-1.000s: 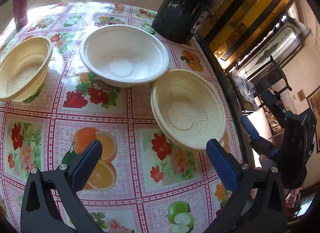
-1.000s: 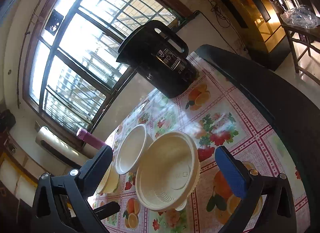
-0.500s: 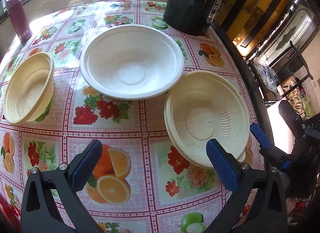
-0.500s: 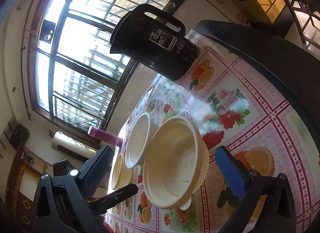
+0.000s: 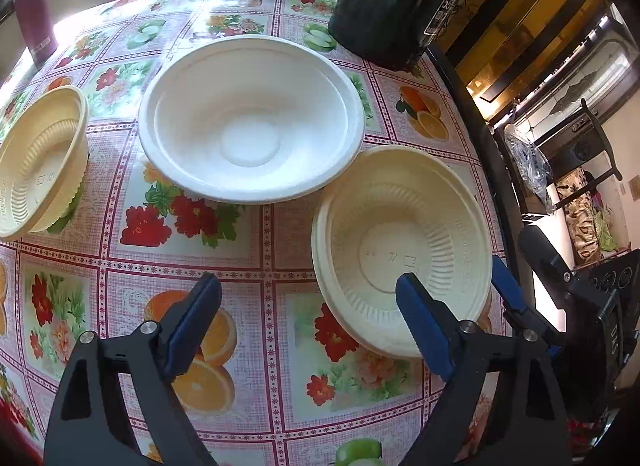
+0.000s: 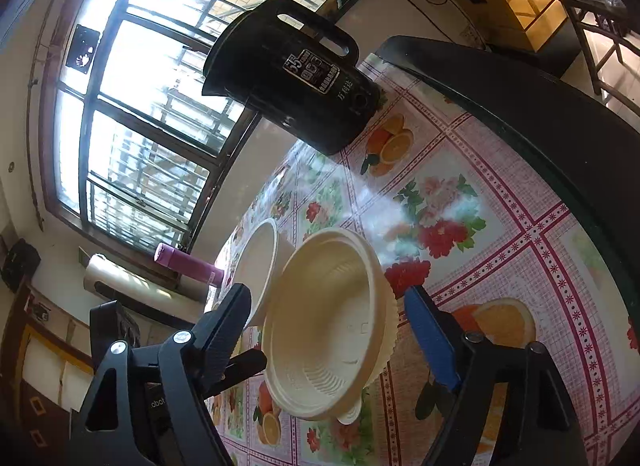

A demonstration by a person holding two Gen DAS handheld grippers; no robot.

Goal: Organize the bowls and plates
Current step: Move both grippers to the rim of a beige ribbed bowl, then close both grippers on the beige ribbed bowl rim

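A cream ribbed bowl [image 5: 400,242] sits near the table's right edge. A larger white bowl [image 5: 250,121] stands behind it, rims touching or nearly so. A second yellowish ribbed bowl [image 5: 38,161] sits at the left. My left gripper [image 5: 308,298] is open, its right finger over the cream bowl's near rim. My right gripper [image 6: 328,306] is open with the cream bowl [image 6: 324,322] between its fingers, not clamped; it shows beside that bowl in the left wrist view [image 5: 508,286]. The white bowl [image 6: 260,262] shows behind.
A black electric kettle [image 5: 392,1] stands at the back right of the floral tablecloth [image 5: 240,346]. A maroon bottle [image 5: 34,17] stands at the back left by the window. The dark table edge [image 5: 484,137] runs along the right, with a chair beyond.
My left gripper has moved forward and right, so its right finger now overlaps the cream bowl. My right gripper has closed in on the same bowl from the table's edge.
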